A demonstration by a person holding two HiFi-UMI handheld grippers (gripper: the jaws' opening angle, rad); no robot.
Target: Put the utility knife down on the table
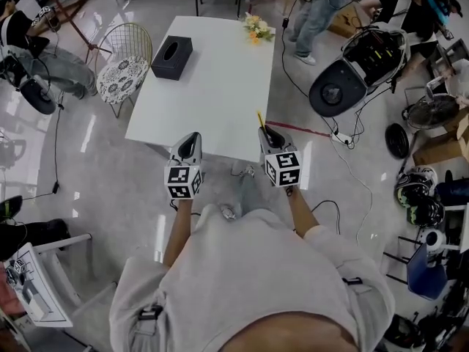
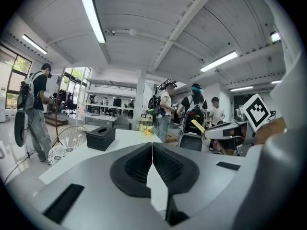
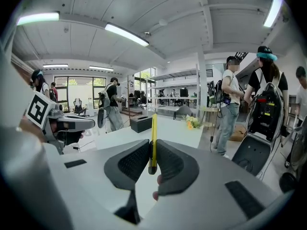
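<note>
A slim yellow utility knife (image 3: 153, 140) stands upright between the pads of my right gripper (image 3: 152, 161), which is shut on it; the knife (image 1: 260, 119) sticks out over the near edge of the white table (image 1: 212, 86) in the head view. My right gripper (image 1: 265, 132) hangs at the table's near right corner. My left gripper (image 1: 192, 139) is just off the near edge, left of the right one, and its jaws meet with nothing between them (image 2: 152, 162).
A black tissue box (image 1: 172, 56) lies at the table's far left and a small flower bunch (image 1: 258, 29) at its far right. A wire chair (image 1: 123, 64) stands left of the table. People, a bulky open backpack unit (image 1: 359, 68) and cables are to the right.
</note>
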